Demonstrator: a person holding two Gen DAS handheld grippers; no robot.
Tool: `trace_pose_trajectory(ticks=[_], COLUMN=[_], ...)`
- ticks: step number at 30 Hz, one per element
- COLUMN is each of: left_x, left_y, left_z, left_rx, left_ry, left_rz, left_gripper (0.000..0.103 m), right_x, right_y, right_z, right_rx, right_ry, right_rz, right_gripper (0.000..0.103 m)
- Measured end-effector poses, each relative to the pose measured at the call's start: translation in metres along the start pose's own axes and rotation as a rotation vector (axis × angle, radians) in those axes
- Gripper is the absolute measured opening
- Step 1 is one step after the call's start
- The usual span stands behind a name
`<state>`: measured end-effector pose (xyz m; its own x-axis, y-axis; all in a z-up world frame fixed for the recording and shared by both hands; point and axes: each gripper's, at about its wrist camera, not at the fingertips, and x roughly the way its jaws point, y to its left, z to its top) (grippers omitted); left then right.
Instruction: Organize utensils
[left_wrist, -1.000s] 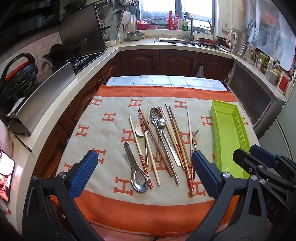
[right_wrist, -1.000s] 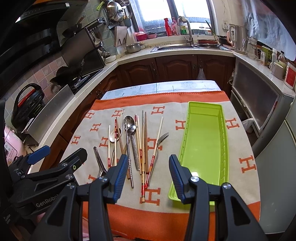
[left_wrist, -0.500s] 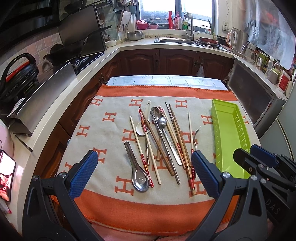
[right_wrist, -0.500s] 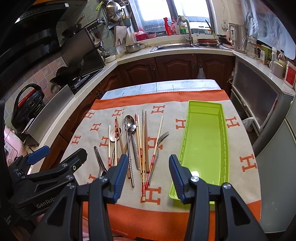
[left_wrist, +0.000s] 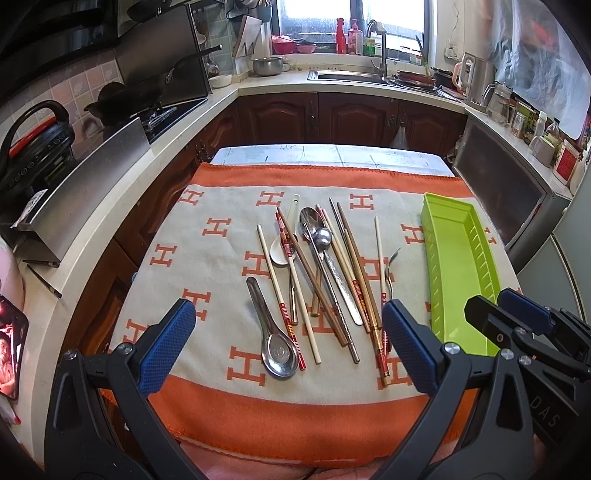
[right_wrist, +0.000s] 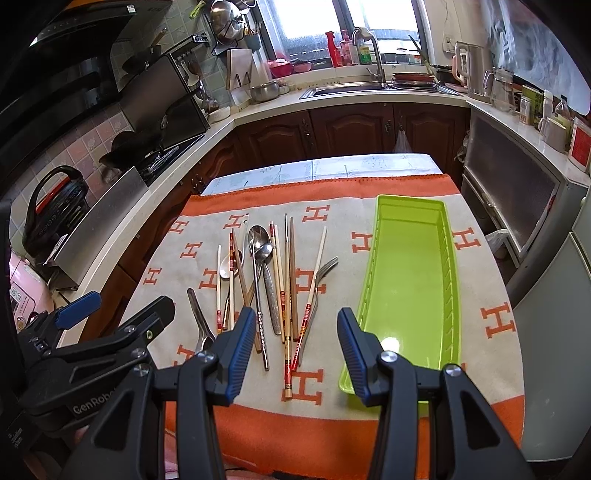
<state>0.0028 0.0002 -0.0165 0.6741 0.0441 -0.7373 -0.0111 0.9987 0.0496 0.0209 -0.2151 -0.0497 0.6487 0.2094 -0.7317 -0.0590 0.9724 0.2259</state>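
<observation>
A loose pile of utensils lies on a beige and orange cloth (left_wrist: 207, 258): several chopsticks (left_wrist: 345, 254), metal spoons (left_wrist: 275, 345), a white ceramic spoon (left_wrist: 282, 251) and a fork (right_wrist: 317, 291). A lime green tray (right_wrist: 410, 280) stands empty to the right of the pile. My left gripper (left_wrist: 288, 350) hovers open above the cloth's near edge, its blue pads either side of the pile. My right gripper (right_wrist: 295, 349) is open too, over the near ends of the chopsticks (right_wrist: 286, 288), beside the tray's near corner. Neither holds anything.
The cloth covers a small table (left_wrist: 332, 153) in a U-shaped kitchen. A counter with a stove and wok (left_wrist: 122, 99) runs along the left, a sink (right_wrist: 369, 86) at the back, and a cabinet and appliances (right_wrist: 517, 192) stand close on the right.
Nothing has been taken hold of or moved. Both grippers stay open in nearly the same place, with only a slight drift of the left view.
</observation>
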Motion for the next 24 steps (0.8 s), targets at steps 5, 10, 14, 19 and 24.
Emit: trace_pose_trajectory(ticks=[5, 10, 14, 19, 24], left_x=[0.002, 0.007, 0.014, 0.022, 0.029], left_y=[0.001, 0.003, 0.005, 0.007, 0.007], left_z=[0.002, 0.005, 0.008, 0.015, 0.02], left_rx=[0.001, -0.005, -0.009, -0.009, -0.001], left_ry=[0.007, 0.022, 0.035, 0.044, 0.039], left_rz=[-0.001, -0.01, -0.024, -0.032, -0.029], left_gripper=[0.1, 0.1, 0.1, 0.1, 0.1], right_x=[0.002, 0.005, 0.009, 0.016, 0.022], right_y=[0.0, 0.0, -0.001, 0.001, 0.003], right_z=[-0.001, 0.001, 0.003, 0.007, 0.01], right_rx=[0.005, 0.008, 0.012, 0.01, 0.002], right_ry=[0.006, 0.014, 0.023, 0.036, 0.045], right_rz=[0.001, 0.002, 0.007, 0.003, 0.002], right_gripper=[0.046, 0.046, 0.046, 0.046, 0.046])
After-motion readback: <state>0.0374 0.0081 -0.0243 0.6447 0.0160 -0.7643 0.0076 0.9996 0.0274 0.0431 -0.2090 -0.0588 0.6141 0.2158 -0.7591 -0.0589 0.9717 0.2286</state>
